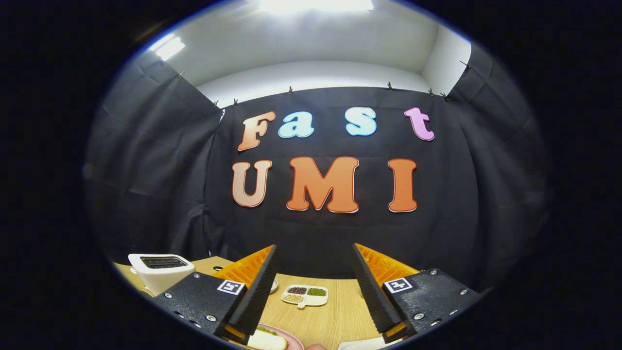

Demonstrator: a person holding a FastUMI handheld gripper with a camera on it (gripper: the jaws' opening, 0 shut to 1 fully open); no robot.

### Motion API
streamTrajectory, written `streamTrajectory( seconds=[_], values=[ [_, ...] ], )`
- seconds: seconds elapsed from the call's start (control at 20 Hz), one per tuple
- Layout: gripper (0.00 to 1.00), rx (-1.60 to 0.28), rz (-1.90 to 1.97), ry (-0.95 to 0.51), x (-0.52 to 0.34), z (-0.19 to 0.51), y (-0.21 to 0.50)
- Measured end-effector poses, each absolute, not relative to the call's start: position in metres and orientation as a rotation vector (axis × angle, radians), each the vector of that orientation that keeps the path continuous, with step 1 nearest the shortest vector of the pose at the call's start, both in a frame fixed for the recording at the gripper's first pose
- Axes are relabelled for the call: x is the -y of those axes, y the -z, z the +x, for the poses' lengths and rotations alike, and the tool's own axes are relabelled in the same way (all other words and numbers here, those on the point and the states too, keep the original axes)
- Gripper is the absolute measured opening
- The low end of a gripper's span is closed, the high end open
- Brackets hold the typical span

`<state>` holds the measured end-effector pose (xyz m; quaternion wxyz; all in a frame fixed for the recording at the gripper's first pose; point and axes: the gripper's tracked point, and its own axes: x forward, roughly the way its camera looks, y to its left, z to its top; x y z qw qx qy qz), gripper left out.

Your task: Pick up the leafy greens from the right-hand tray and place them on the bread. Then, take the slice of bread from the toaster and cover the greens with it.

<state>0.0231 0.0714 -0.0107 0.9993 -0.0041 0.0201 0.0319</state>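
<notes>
1. Holding my gripper [315,287] raised above the wooden table [335,311], I keep the two fingers spread wide apart with nothing between them or in their grasp.
2. At the lower left of the frame, just beyond my left finger, stands the white toaster [160,270]; its slots look dark, and I cannot tell whether a bread slice sits inside.
3. At the bottom edge, close under the left fingertip, lies a pink plate [286,335] carrying a pale bread slice [266,340] with a strip of leafy greens [267,330] showing on top of it.
4. Between the fingers and farther ahead sits a small white divided dish [306,295] with three fillings.
5. At the bottom right, a white tray [362,344] edge shows beside the right fingertip.
6. Judgement: the greens appear placed, so the toaster step is in hand. The next move calls for swinging left, tilting down over the toaster and closing on the slice.
</notes>
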Motion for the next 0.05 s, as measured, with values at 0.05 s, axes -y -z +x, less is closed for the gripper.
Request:
streamTrajectory(
  seconds=[0.05],
  values=[
    [0.89, -0.034, -0.007, -0.061, -0.0707, 0.0226, 0.0074]
  ],
)
